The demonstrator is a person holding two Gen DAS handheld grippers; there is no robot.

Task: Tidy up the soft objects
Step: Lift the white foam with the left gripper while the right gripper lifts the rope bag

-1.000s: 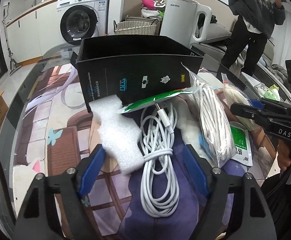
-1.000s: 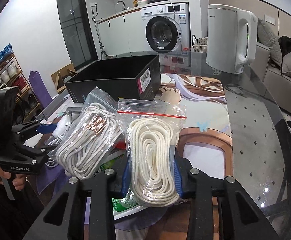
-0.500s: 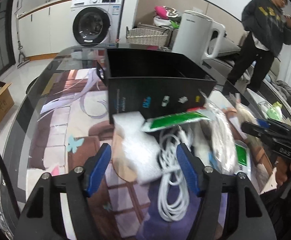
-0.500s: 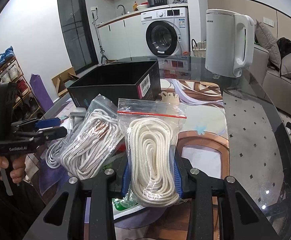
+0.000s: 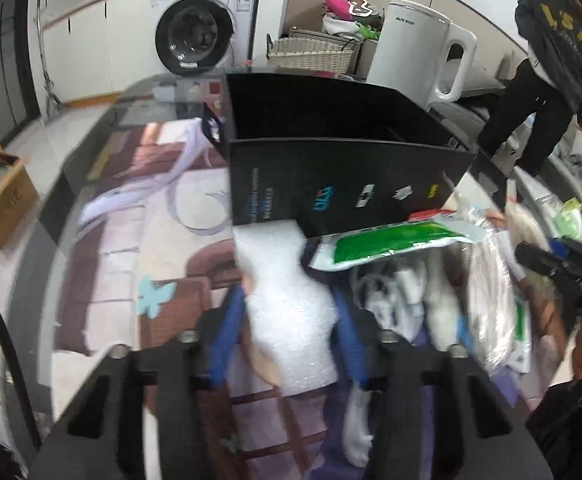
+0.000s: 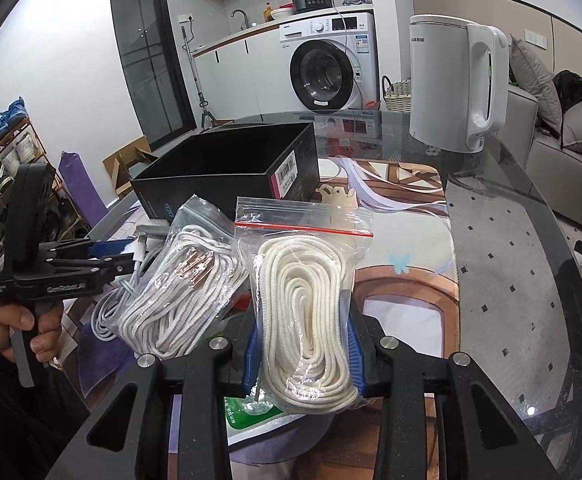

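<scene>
Left tool point(image 5: 287, 320): pads either side of foam point(image 5: 287, 300), apparently gripping; box point(image 5: 331, 152) straight ahead. Right tool point(image 6: 303, 344): clamped on rope bag point(image 6: 307, 312), long axis forward; box point(image 6: 231, 172) ahead-left on worktop point(image 6: 511, 280).

The setting was a home living and laundry area: beside the washing machine point(image 6: 333, 74) stood a counter with a sink tap point(image 6: 240, 16), a wicker basket point(image 6: 397, 96) and a sofa point(image 6: 563, 136).
</scene>
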